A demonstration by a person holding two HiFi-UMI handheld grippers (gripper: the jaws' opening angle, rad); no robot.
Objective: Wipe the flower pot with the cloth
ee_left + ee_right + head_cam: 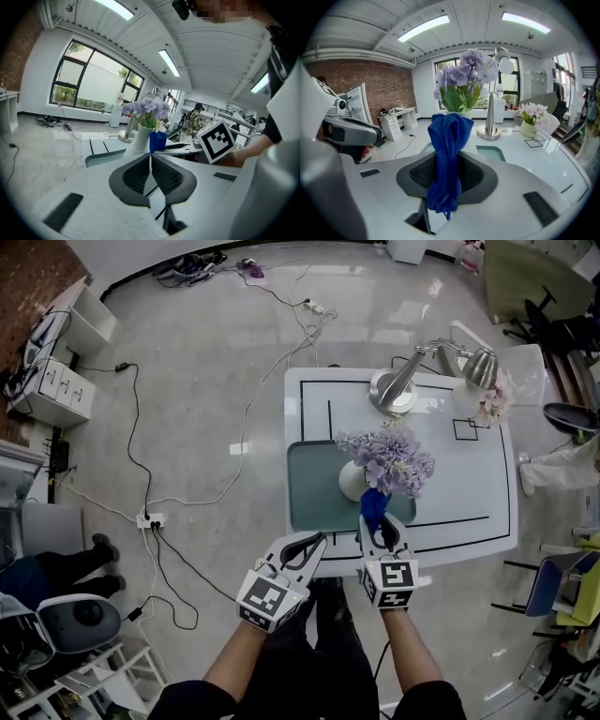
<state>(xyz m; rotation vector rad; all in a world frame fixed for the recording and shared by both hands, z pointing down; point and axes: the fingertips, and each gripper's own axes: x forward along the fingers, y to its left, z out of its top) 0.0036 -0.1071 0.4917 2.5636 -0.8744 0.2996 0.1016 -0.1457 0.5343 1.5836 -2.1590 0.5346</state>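
Note:
A white flower pot (352,480) with purple flowers (388,457) stands on a grey-green mat (307,486) on the white table (487,484). My right gripper (382,521) is shut on a blue cloth (372,505), held at the pot's near side. In the right gripper view the blue cloth (447,159) stands up between the jaws, hiding most of the pot behind it. My left gripper (298,549) is shut and holds nothing, at the table's near edge left of the right one. The left gripper view shows the pot (139,138) and cloth (158,140) ahead.
A silver desk lamp (398,385) stands at the table's far side, with a small pot of pink flowers (490,405) to its right. Cables and a power strip (150,519) lie on the floor at left. A blue chair (553,582) sits right of the table.

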